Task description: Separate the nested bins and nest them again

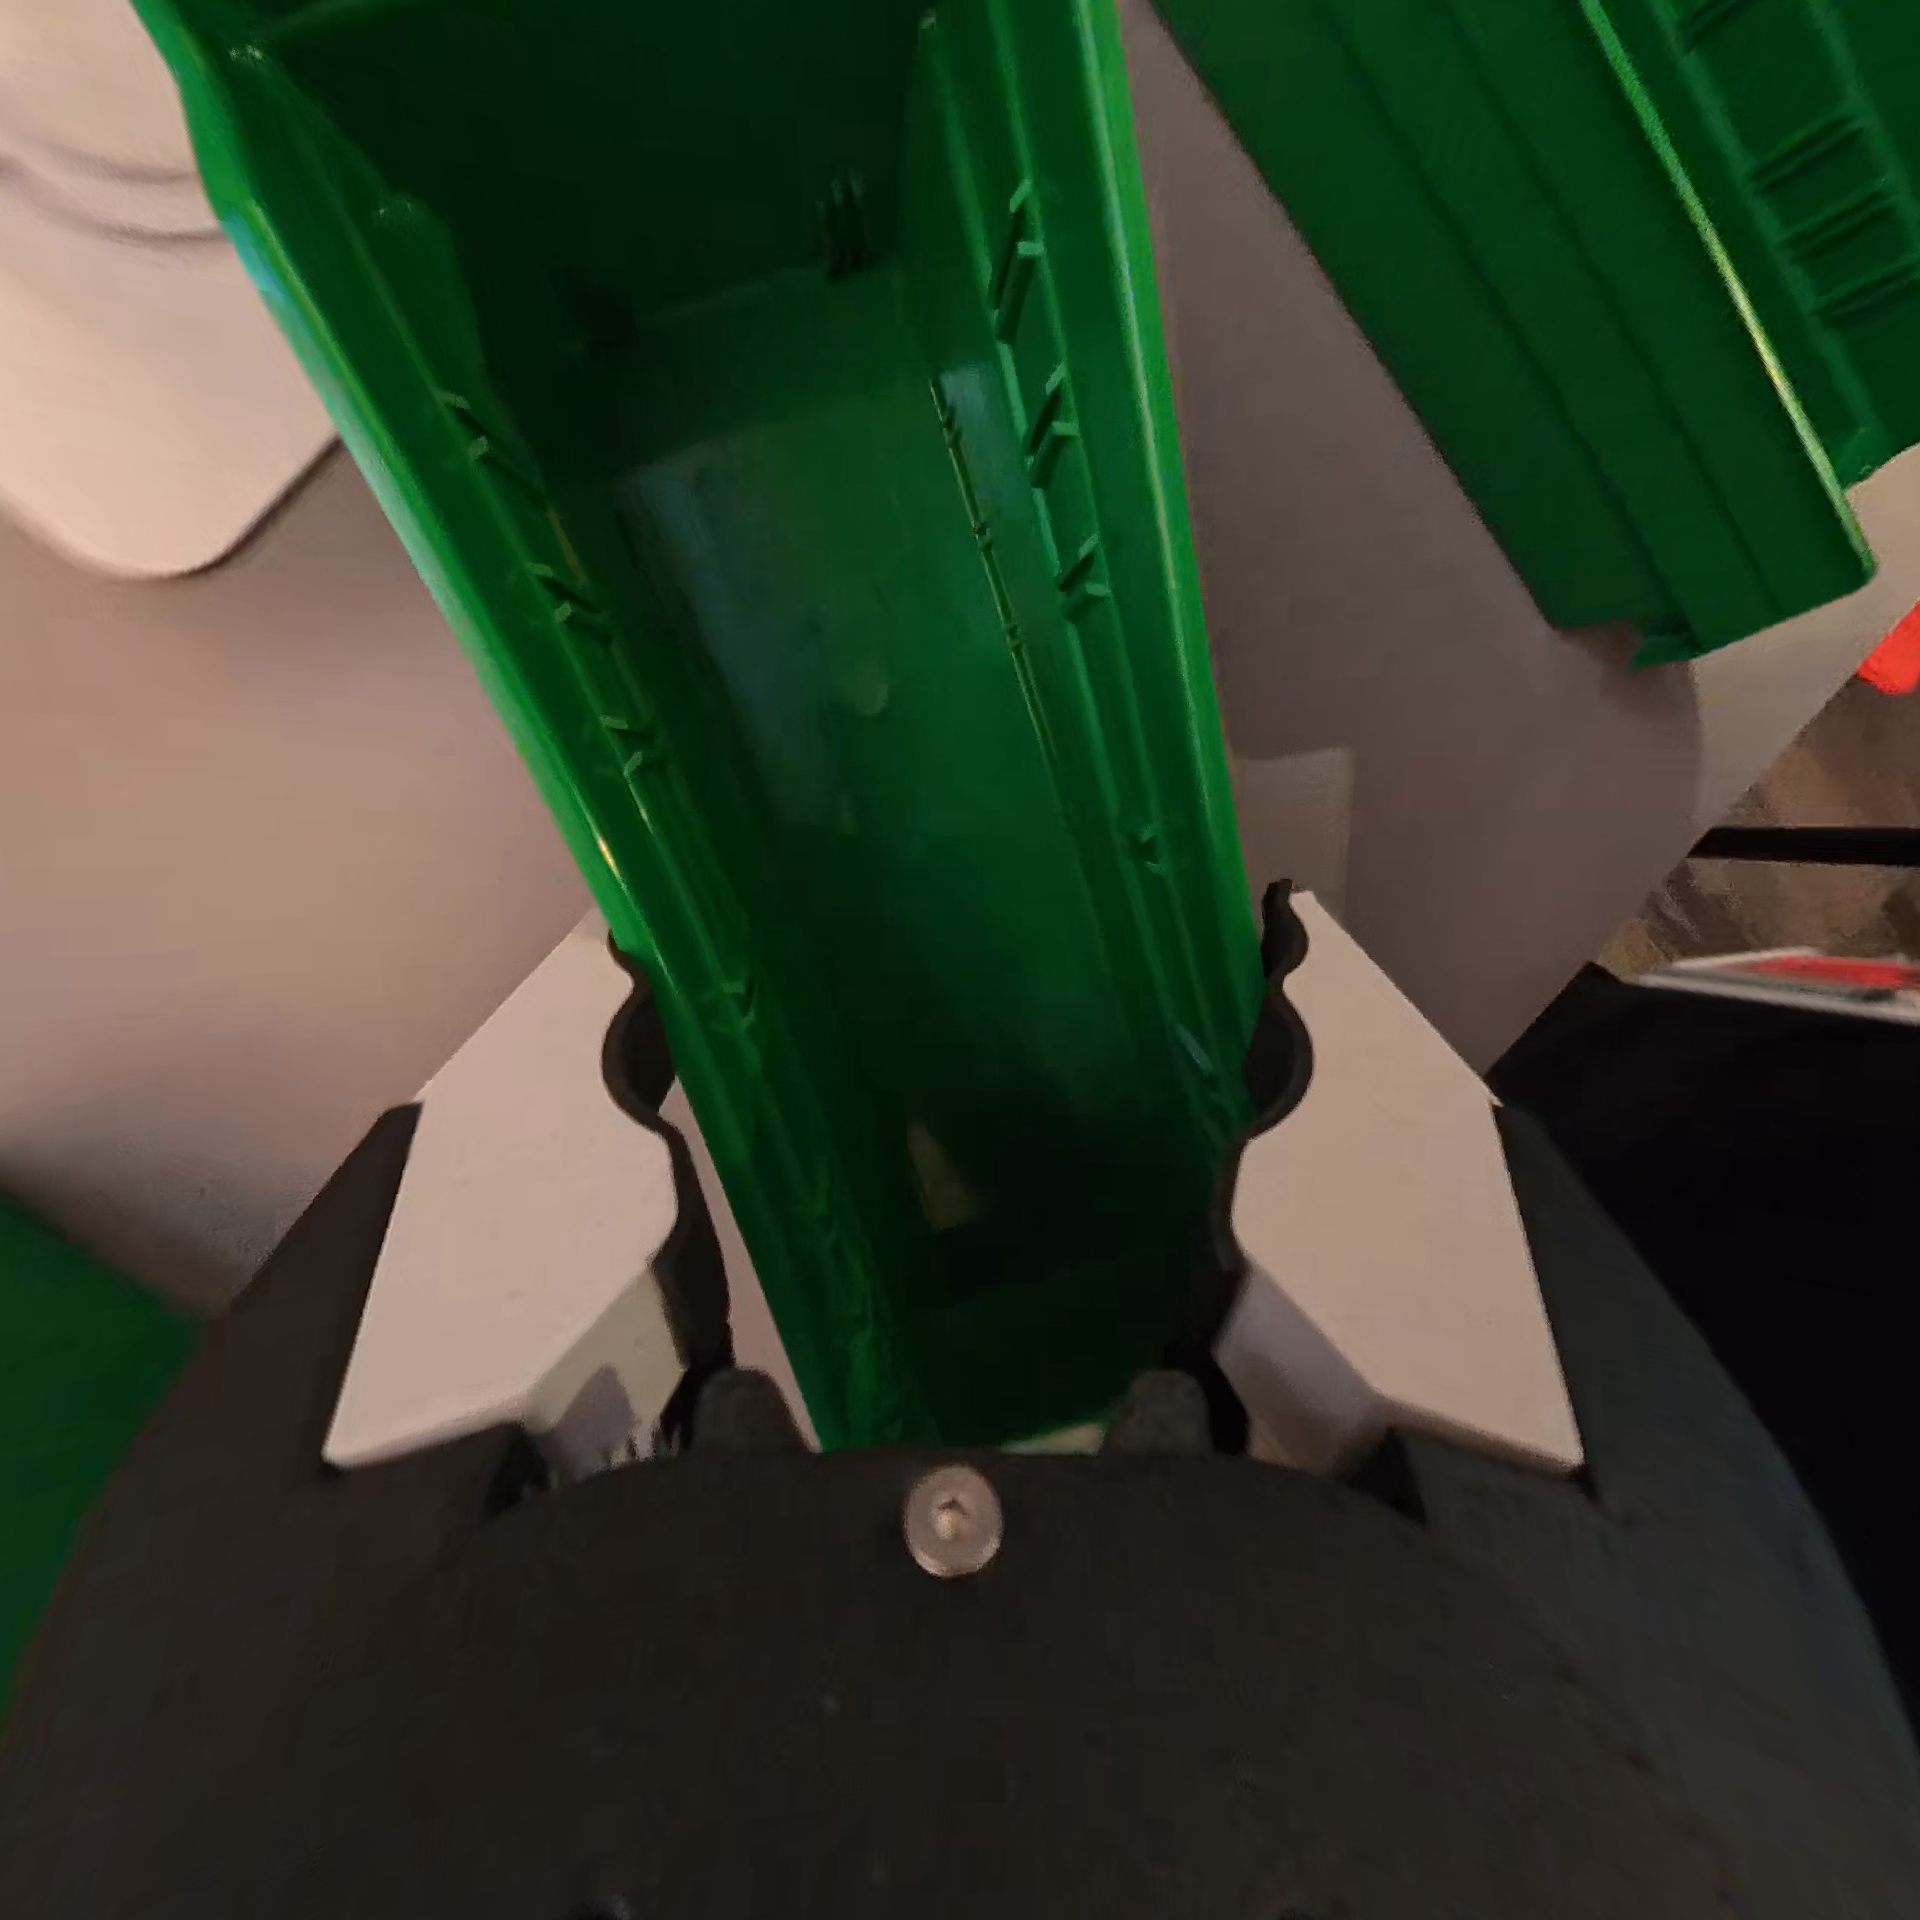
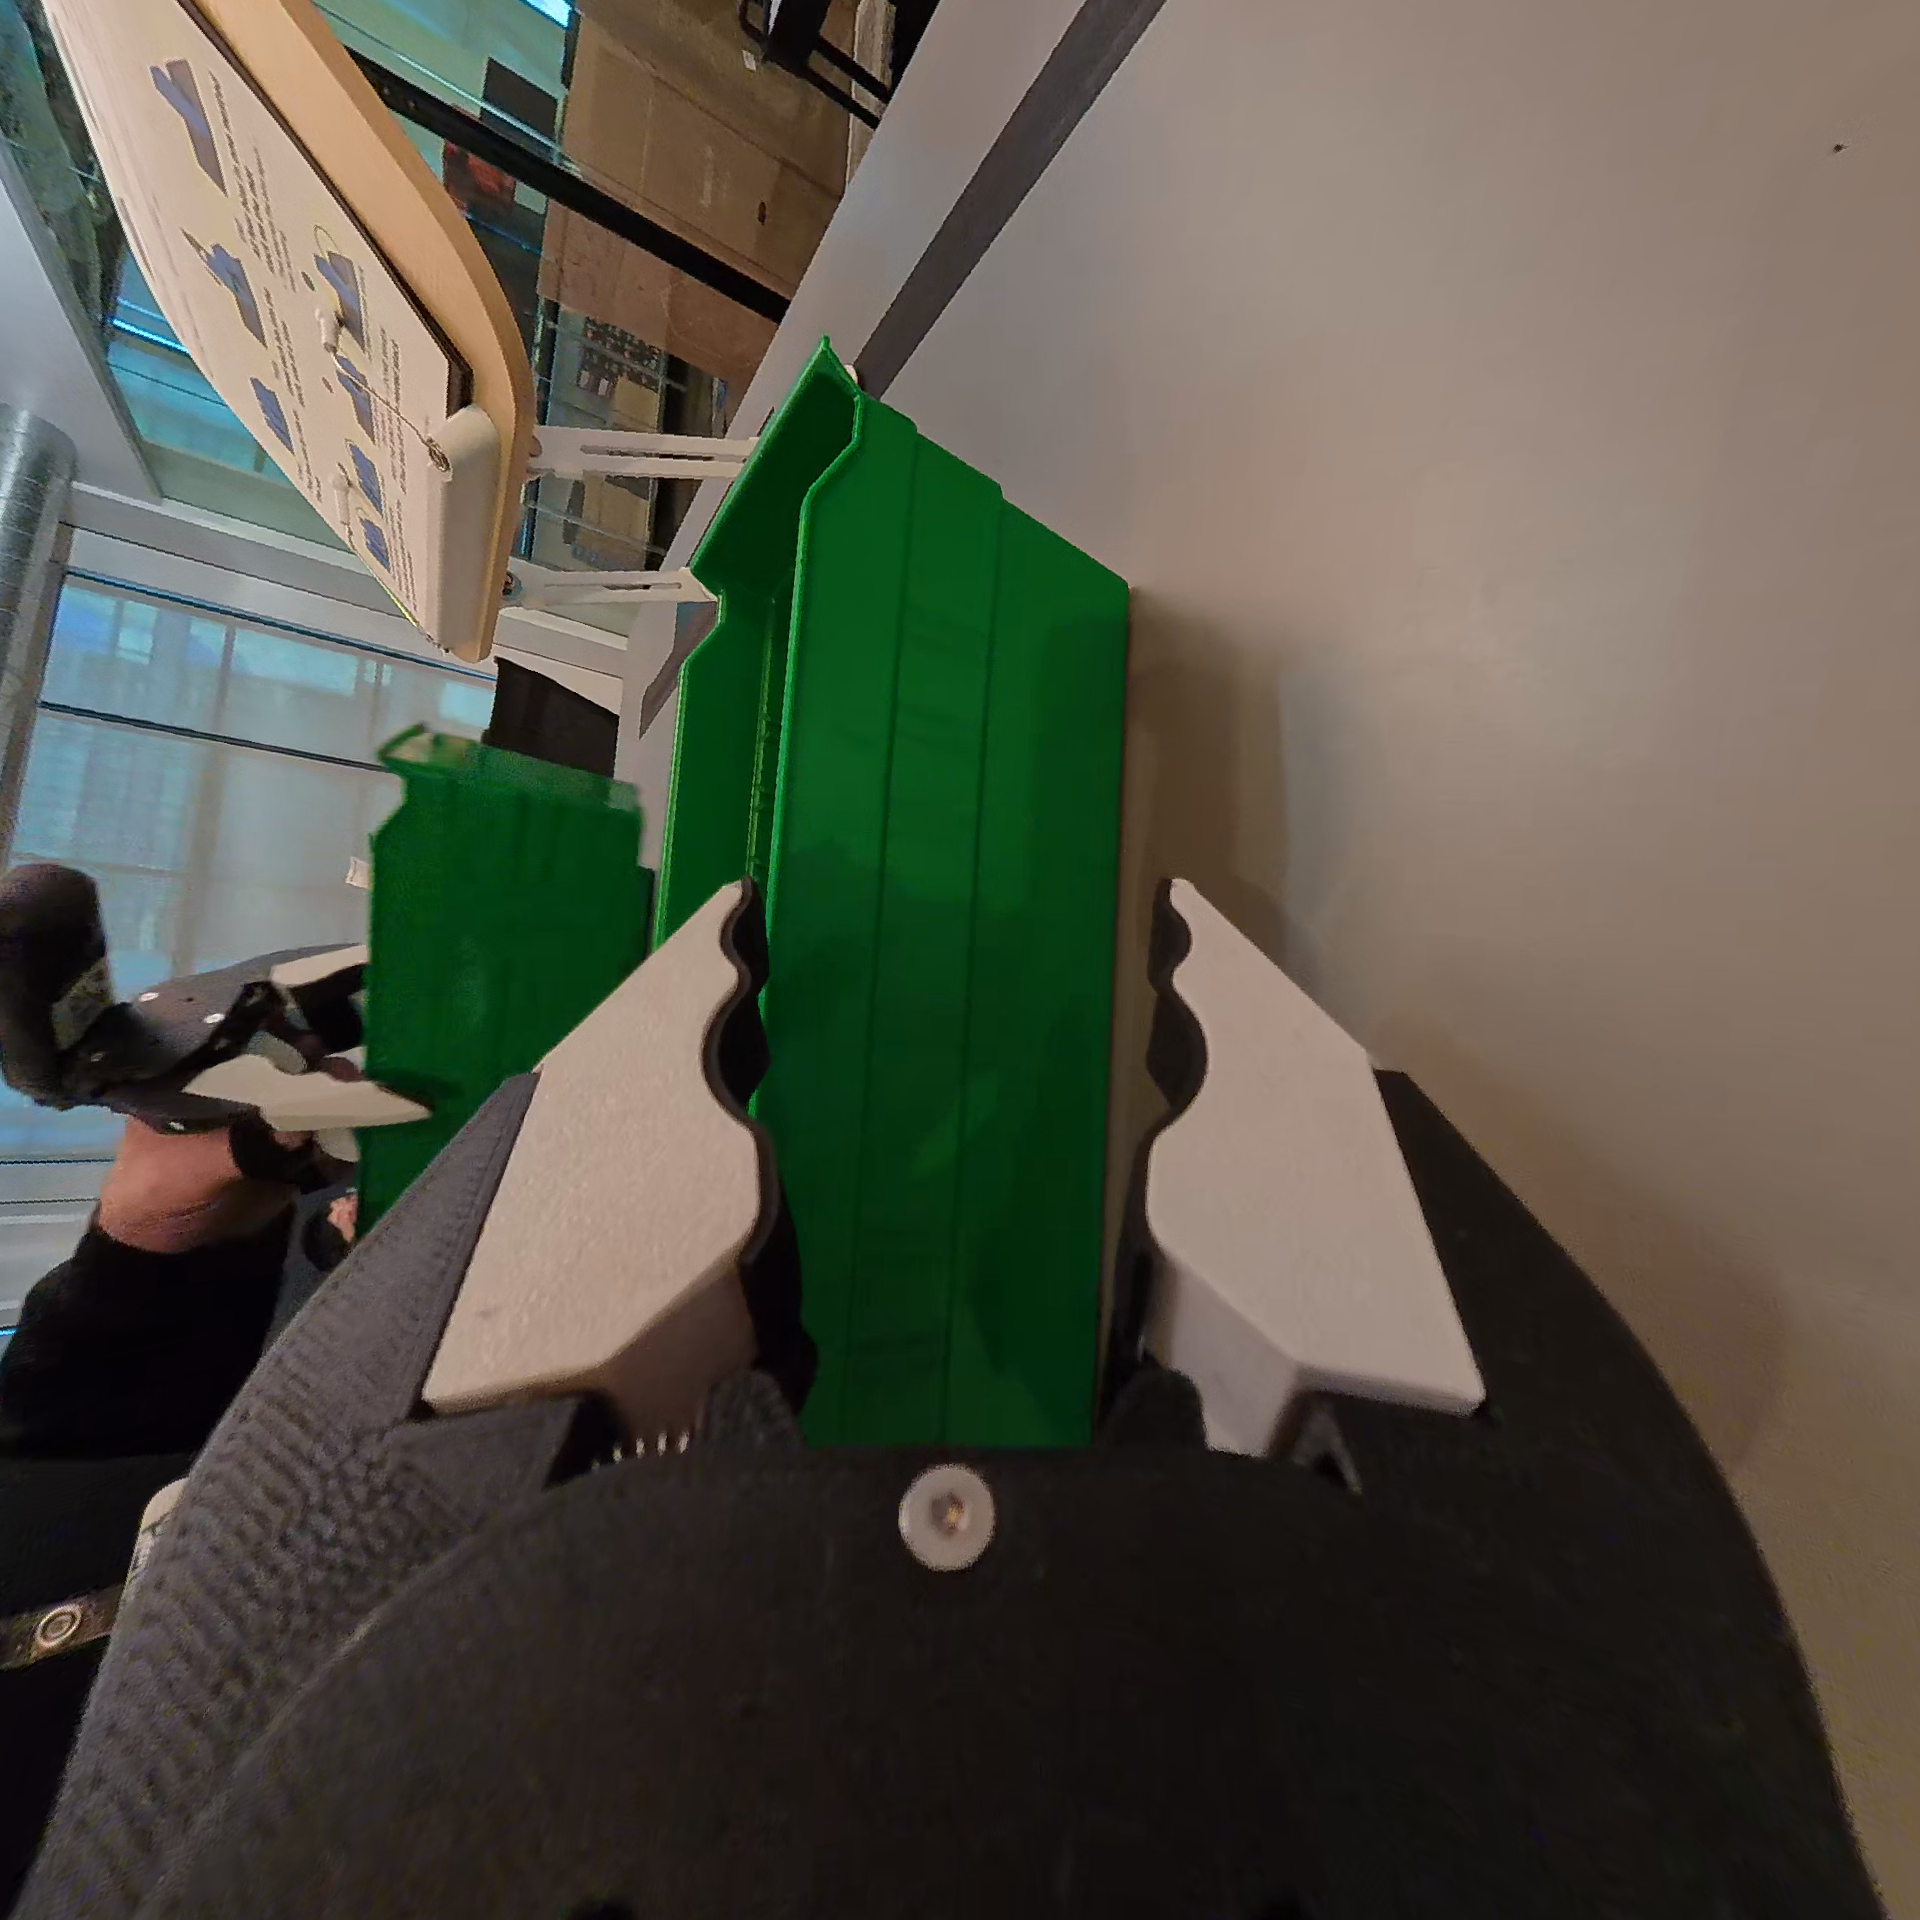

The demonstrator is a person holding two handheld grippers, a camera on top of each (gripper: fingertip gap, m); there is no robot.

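Two green bins point(image 1: 852, 727) point(image 2: 935, 935) apart, each tongs' grip partly hidden.

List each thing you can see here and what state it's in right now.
Left tool: shut on a green bin.
Left bin: held off the table, separate, opening towards the camera.
Right tool: straddling the other bin; grip unclear.
Right bin: lying against the table.

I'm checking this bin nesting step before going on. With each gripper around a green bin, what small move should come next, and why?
Probably bring the left gripper and its bin across until it lines up with the other bin, which sits against the table between the right gripper's fingers. The bins are apart, side by side, so they need lining up before one slides inside the other.
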